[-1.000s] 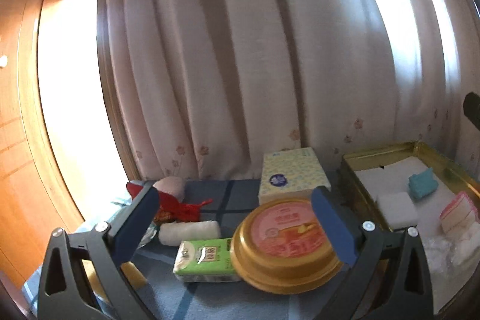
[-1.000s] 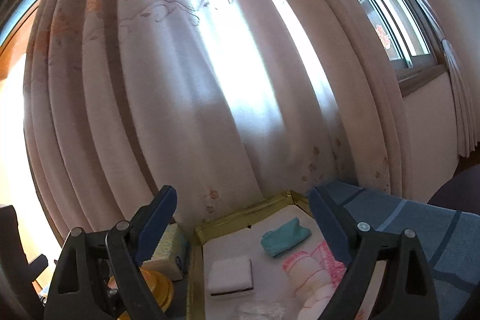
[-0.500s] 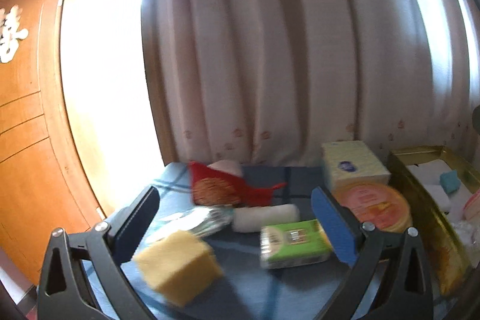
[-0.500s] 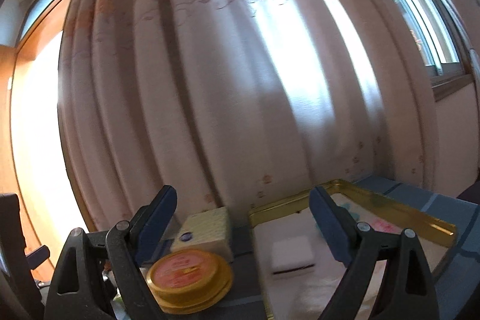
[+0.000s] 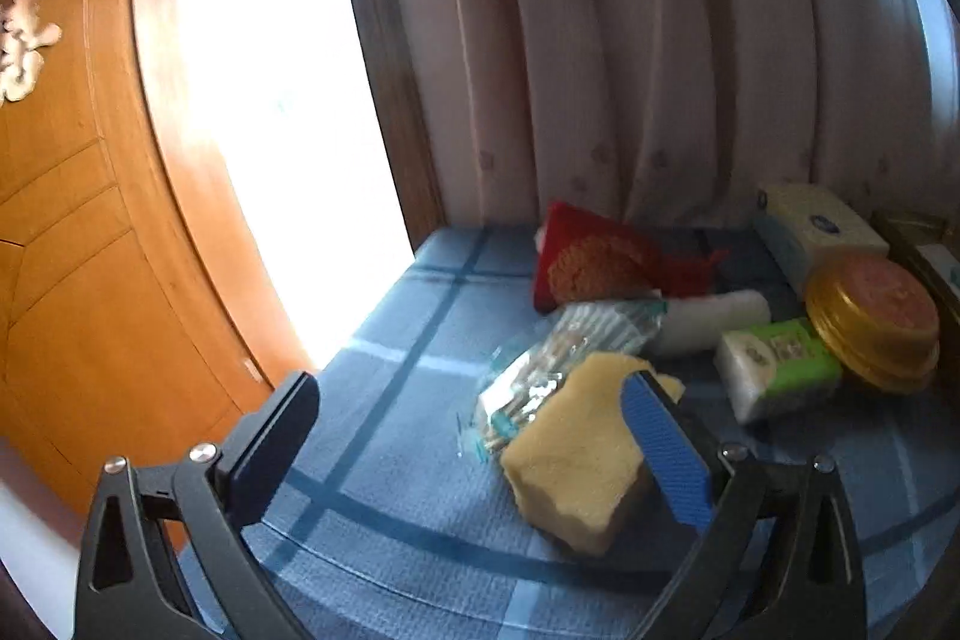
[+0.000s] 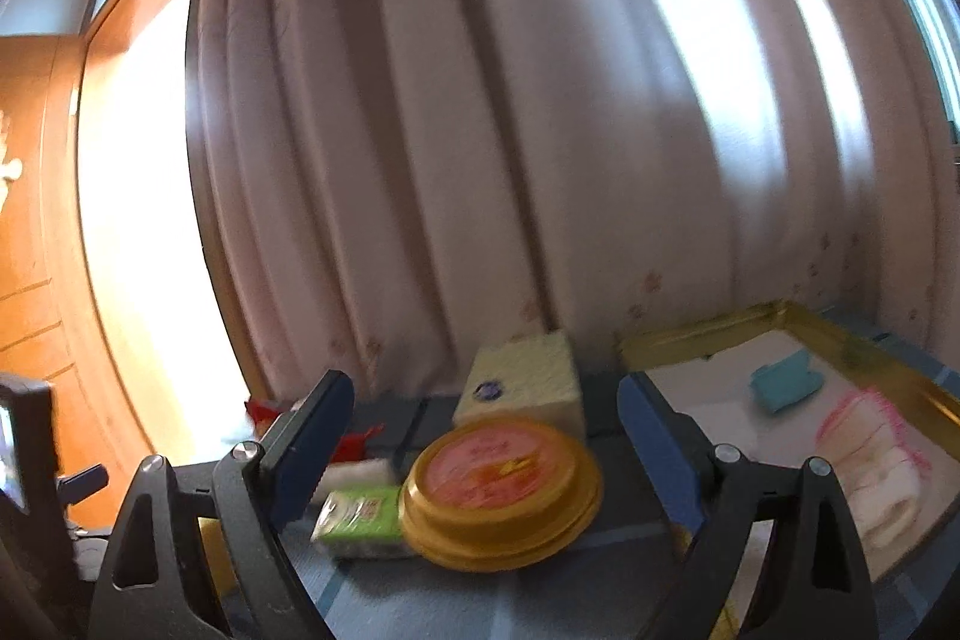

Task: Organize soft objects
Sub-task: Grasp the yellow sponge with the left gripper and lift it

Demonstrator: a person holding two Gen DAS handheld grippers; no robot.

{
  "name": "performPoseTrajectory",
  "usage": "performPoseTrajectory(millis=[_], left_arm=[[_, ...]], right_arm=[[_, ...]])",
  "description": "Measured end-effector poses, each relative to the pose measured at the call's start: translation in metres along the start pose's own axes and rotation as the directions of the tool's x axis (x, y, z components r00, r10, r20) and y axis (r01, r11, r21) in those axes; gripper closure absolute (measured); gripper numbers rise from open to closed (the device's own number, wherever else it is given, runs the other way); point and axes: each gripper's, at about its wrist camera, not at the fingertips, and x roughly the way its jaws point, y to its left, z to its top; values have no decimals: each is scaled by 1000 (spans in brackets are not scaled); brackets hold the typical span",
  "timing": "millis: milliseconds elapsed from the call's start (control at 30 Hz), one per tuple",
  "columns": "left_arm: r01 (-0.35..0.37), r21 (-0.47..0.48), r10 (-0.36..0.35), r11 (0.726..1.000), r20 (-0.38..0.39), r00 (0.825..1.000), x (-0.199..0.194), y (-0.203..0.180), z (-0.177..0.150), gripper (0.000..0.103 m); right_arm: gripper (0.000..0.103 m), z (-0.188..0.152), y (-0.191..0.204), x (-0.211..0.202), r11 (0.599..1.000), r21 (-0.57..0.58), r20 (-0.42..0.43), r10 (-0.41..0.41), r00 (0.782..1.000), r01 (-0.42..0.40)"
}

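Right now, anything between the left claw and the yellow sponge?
Nothing visible. The left claw is open and the yellow sponge lies on the blue cloth right beside its right finger, partly behind it. The clear plastic packet lies just past the sponge, not in front.

No text can be read with certainty anywhere. The green tissue pack (image 5: 780,367) carries a pale label with dark print, too blurred to make out. The yellow tissue box (image 6: 522,382) bears a small round blue mark (image 6: 487,390); its lettering is too small to tell. The round gold tin (image 6: 501,490) has a pink lid with yellow marks in the middle that may be characters, but they are smeared. On the wooden door (image 5: 60,220) sits a white cut-out ornament (image 5: 24,46) shaped like a written character, partly cut off at the edge.
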Motion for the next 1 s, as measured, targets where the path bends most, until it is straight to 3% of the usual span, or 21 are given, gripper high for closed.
performPoseTrajectory(millis=[67, 200, 367, 500, 600, 800, 867, 900, 933, 1000], left_arm=[[33, -16, -33, 999, 27, 999, -4, 2, 0, 1], [66, 24, -66, 997, -7, 998, 4, -6, 1, 4], [156, 61, -153, 986, -46, 987, 10, -15, 2, 29], [225, 63, -221, 972, -66, 973, 4, -19, -1, 29], [288, 46, -283, 957, -92, 955, 6, -23, -7, 22], [326, 26, -320, 945, -130, 938, 13, -26, -9, 21], [355, 12, -349, 935, -153, 925, 15, -28, -12, 30], [373, 10, -367, 928, -157, 917, 15, -29, -13, 41], [388, 4, -382, 922, -165, 909, 15, -31, -14, 42], [378, 10, -372, 926, -165, 914, 14, -33, -15, 44]], right_arm=[[12, -3, 5, 5, 1000, -5, -36, 16, 999, -16], [12, -8, 13, 12, 998, -5, -102, 59, 993, -60], [12, -11, 18, 15, 997, -14, -134, 68, 989, -71], [12, -11, 18, 18, 997, -16, -152, 69, 986, -72], [12, -11, 19, 19, 997, -17, -153, 68, 986, -71], [12, -11, 21, 20, 997, -24, -156, 65, 986, -70], [12, -11, 21, 20, 997, -26, -157, 65, 985, -70], [12, -11, 21, 20, 997, -26, -158, 65, 985, -70], [12, -11, 20, 21, 997, -26, -160, 64, 985, -69], [12, -12, 20, 22, 997, -22, -163, 65, 984, -69]])
